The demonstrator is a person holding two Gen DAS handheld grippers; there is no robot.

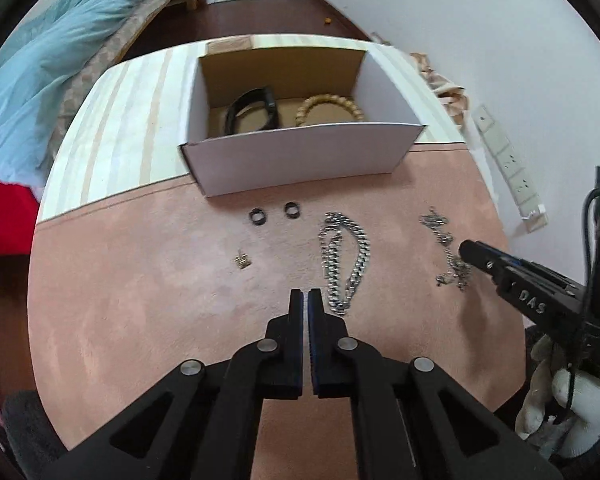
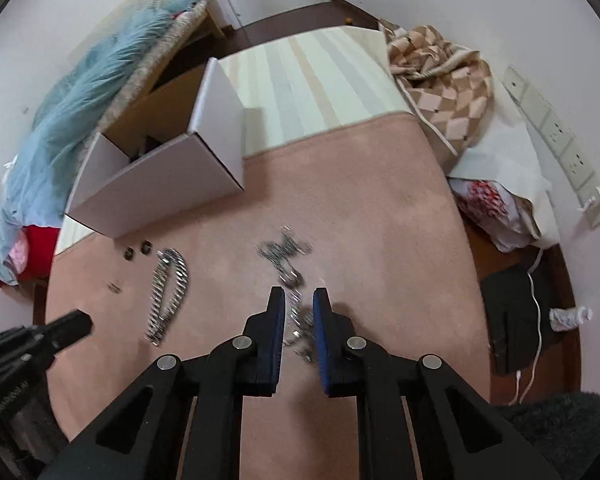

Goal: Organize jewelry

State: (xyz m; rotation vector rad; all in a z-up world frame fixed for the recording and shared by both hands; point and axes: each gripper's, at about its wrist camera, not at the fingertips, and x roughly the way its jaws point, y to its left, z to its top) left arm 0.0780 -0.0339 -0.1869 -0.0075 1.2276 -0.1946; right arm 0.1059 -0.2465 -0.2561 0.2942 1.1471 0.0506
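Observation:
A white cardboard box (image 1: 300, 152) stands on the table and holds a black bracelet (image 1: 252, 110) and a beaded bracelet (image 1: 330, 108). On the pink cloth lie two black rings (image 1: 272, 212), small gold earrings (image 1: 243, 260), a thick silver chain (image 1: 344, 256) and a thin silver chain (image 1: 448, 252). My left gripper (image 1: 305, 296) is shut and empty, just left of the thick chain's near end. My right gripper (image 2: 299, 300) is open, its fingers either side of the thin chain (image 2: 288, 264). The box (image 2: 160, 176) and thick chain (image 2: 168, 292) lie to its left.
A striped cloth (image 1: 132, 120) covers the table's far part. A checked blanket (image 2: 440, 76) and a white bag (image 2: 500, 168) lie at the right edge. A bed with a blue quilt (image 1: 48, 64) stands left. A power strip (image 1: 508, 164) lies by the wall.

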